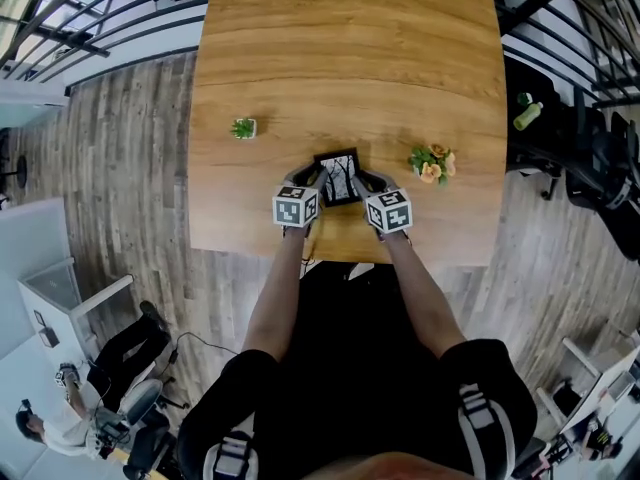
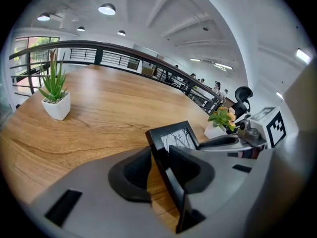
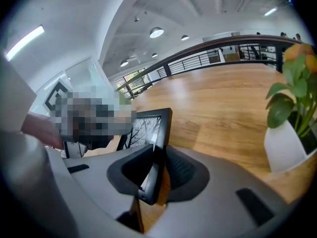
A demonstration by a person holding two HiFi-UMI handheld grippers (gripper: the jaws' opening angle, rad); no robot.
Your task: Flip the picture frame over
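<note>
A black picture frame (image 1: 338,176) with a print of bare branches stands tilted near the front of the wooden table (image 1: 350,48), its face showing. My left gripper (image 1: 311,178) is at the frame's left edge. In the left gripper view the frame (image 2: 174,135) runs between the jaws of the left gripper (image 2: 161,165); it rests against the right pad, and bare wood shows between it and the left pad. My right gripper (image 1: 367,181) is at the frame's right edge. In the right gripper view the right gripper (image 3: 156,170) is shut on the frame's (image 3: 148,128) side.
A small spiky green plant (image 1: 243,128) in a white pot (image 2: 55,105) stands to the left of the frame. A white pot of orange flowers (image 1: 432,164) stands close on the right (image 3: 290,143). The table's front edge lies just behind both grippers. Black chairs (image 1: 590,158) stand beyond the right side.
</note>
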